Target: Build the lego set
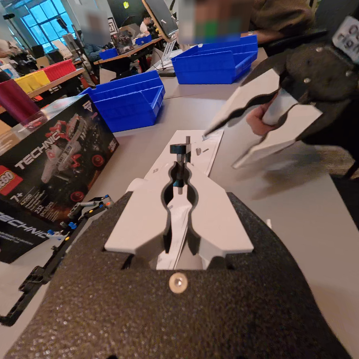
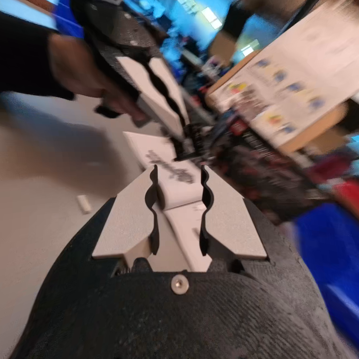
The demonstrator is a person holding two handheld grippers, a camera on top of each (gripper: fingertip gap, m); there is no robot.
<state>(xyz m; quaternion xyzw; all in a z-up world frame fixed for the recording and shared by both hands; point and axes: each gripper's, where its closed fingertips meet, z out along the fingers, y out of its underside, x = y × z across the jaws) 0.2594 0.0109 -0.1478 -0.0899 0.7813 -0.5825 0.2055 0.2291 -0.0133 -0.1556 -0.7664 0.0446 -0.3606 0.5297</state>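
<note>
Both grippers face: left [image 1: 181,165] clamps the axle [image 1: 180,171] pointing away; right [image 1: 219,149], spread empty, hovers up-right.

An instruction booklet [image 1: 194,153] lies open mid-tabletop [image 1: 291,223], small loose pieces [image 1: 198,151] on its page. Left of it stands the set's box [image 1: 56,155], a partly built frame [image 1: 91,207] before that. Two storage bins [image 1: 132,99] sit behind, toward the far edge.
</note>
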